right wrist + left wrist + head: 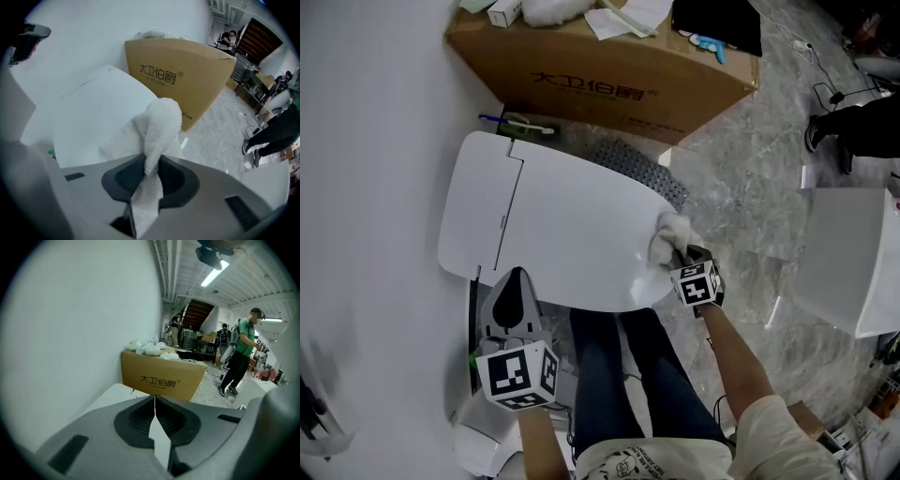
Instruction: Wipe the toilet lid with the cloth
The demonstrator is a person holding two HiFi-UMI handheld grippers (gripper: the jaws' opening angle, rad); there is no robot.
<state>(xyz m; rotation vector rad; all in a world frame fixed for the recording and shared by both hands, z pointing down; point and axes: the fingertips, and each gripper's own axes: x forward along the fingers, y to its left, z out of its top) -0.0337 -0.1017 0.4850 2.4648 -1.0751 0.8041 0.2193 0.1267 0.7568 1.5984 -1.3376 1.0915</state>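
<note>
Top of the toilet lid is mostly bare, so plenty of room to sweep across. Wall hugs one end, the big cardboard box sits close along the far side, with a grey mesh thing wedged between. Open floor off the rounded end, white unit well apart.

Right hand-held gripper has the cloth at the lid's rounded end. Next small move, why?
Probably drag the cloth leftward in the head view across the toilet lid: the right hand-held gripper pinches it at the lid's rounded end, so most of the lid lies beyond.
</note>
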